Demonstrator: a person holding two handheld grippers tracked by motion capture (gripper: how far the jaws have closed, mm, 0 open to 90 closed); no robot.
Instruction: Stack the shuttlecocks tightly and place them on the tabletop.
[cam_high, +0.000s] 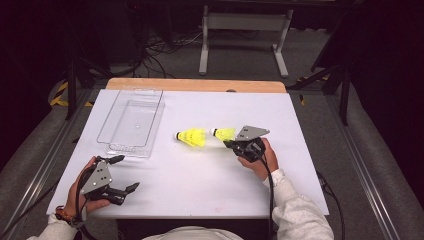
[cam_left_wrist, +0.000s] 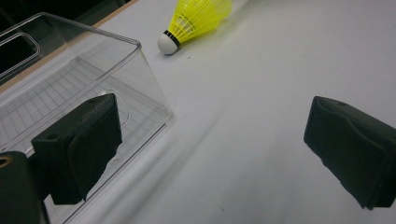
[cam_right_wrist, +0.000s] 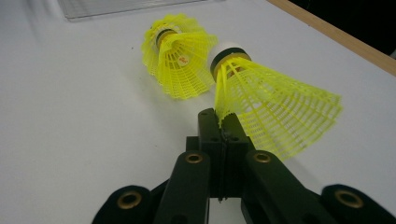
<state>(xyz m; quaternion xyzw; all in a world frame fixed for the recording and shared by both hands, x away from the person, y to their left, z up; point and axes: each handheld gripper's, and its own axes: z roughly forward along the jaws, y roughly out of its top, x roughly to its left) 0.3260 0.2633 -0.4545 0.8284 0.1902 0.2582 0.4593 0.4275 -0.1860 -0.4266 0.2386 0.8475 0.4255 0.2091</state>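
1. The white table (cam_high: 200, 190) carries everything you work on.
2. The clear tray (cam_high: 131, 122) sits at its far left.
3. Your left gripper (cam_high: 121, 174) rests near the tray's near end, jaws wide apart and empty.
4. Your right gripper (cam_right_wrist: 223, 122) is clamped on the skirt edge of one yellow shuttlecock (cam_right_wrist: 275, 105), mid-table.
5. The second shuttlecock (cam_right_wrist: 180, 58) lies just beside it.

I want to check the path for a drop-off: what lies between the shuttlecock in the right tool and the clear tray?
The other yellow shuttlecock lies between the held shuttlecock and the clear tray, with bare white table around it, as the high view shows.
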